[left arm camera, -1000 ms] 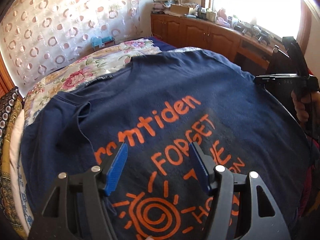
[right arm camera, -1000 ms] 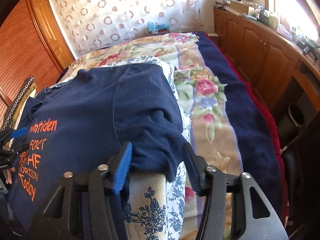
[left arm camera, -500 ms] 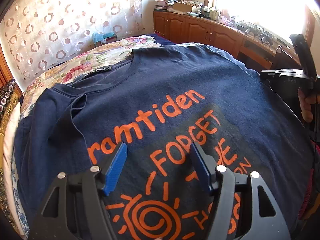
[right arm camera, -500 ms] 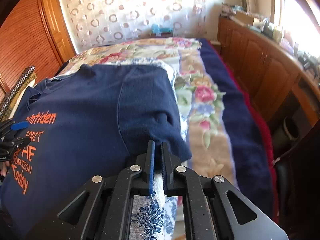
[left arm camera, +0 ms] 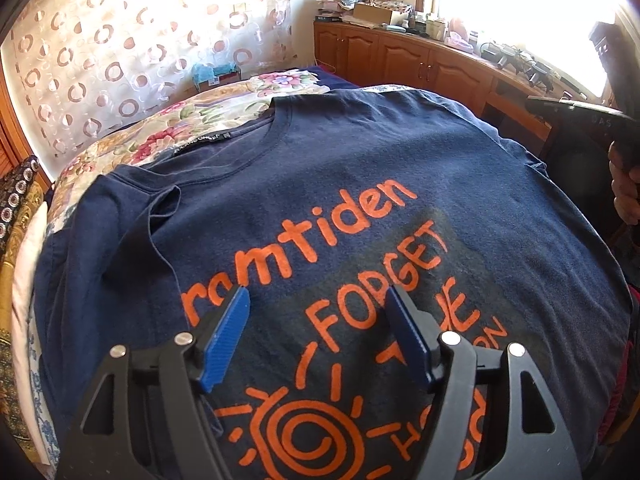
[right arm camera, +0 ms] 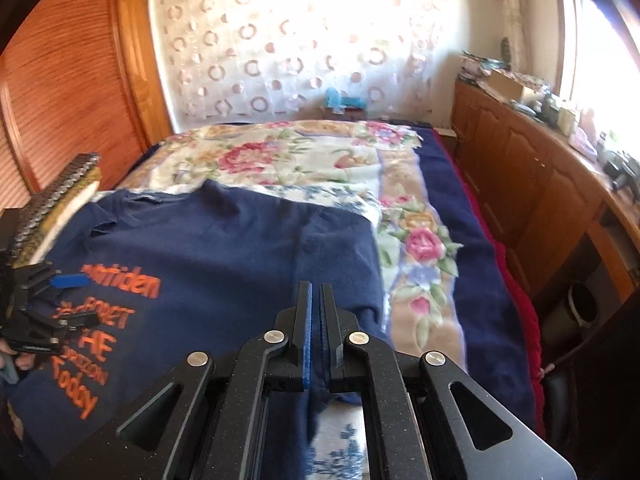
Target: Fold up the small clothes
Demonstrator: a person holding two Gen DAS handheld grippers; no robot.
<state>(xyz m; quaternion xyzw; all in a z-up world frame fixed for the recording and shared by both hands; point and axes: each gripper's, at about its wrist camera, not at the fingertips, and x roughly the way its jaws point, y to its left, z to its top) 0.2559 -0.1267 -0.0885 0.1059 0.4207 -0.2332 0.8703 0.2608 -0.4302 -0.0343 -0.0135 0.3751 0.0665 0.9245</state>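
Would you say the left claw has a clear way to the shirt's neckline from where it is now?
Probably yes. The left claw hangs open and empty over the printed chest of the navy T-shirt, and only flat cloth lies between it and the neckline.

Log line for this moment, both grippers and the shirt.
left gripper: open above T-shirt | right gripper: shut on T-shirt sleeve edge

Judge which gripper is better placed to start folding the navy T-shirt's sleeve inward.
Right. The right gripper is pinched on the navy T-shirt's sleeve edge; the left gripper hovers open above the orange print.
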